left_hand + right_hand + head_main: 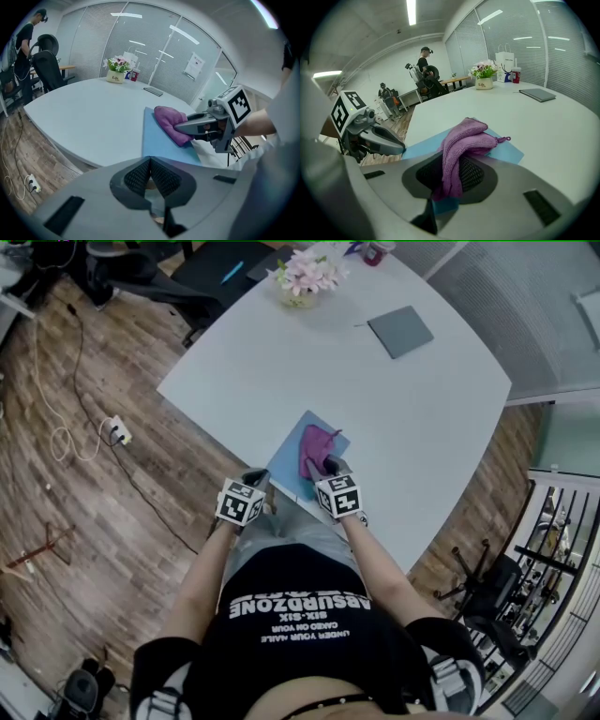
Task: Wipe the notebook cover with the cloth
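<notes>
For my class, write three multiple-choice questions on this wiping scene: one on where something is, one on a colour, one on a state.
1. Where does the cloth lie? A on the blue notebook; B on a shelf; C in a basket.
2. What colour is the cloth? A green; B purple; C yellow.
3. How is the right hand-held gripper? A open, empty; B shut on the cloth; C shut on a spoon.
Answers: A, it rests on that notebook; B, it shows purple in every view; B, its jaws pinch the folded cloth.
</notes>
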